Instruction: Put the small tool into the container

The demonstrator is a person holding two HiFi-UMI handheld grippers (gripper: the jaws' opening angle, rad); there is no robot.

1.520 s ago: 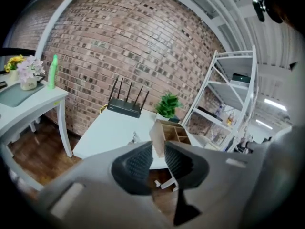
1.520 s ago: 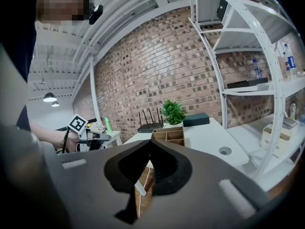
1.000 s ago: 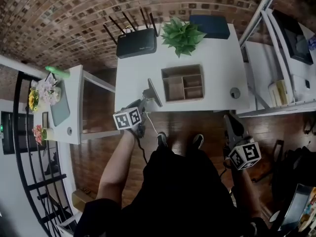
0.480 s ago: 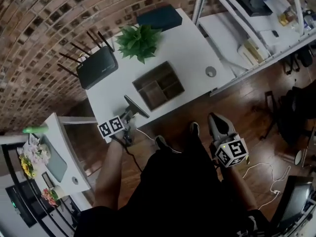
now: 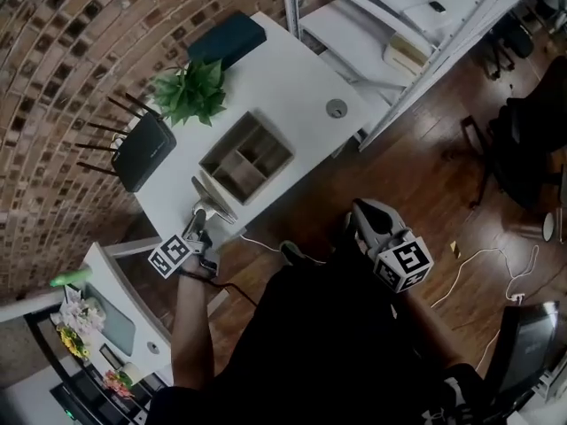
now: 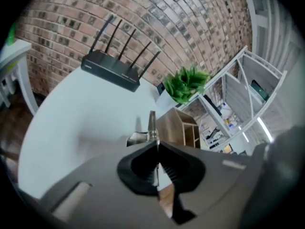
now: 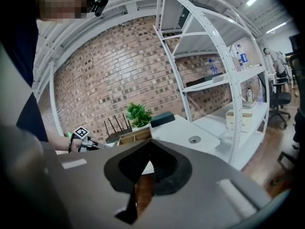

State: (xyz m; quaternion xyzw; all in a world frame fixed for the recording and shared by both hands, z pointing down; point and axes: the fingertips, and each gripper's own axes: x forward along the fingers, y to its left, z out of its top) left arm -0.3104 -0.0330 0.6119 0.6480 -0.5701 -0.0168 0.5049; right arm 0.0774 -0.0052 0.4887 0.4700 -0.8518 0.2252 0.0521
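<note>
One step looks done: the left claw (image 6: 157, 144) is clamped tight on the small tool (image 6: 151, 123), a thin metal piece at the near edge of the worktop (image 6: 71, 118), just beside the wooden container (image 6: 183, 127). Carrying it over and releasing it into a compartment is still left. The right claw (image 7: 150, 141) hangs off the worktop, jaws together, empty.

White rectangular table (image 5: 292, 87): black antenna router (image 5: 142, 151) far-left corner; green potted plant (image 5: 190, 91) far edge; dark flat box (image 5: 228, 40) far-right corner; wooden compartment tray (image 5: 246, 158) mid-front; grey disc (image 5: 336, 108) right edge.
</note>
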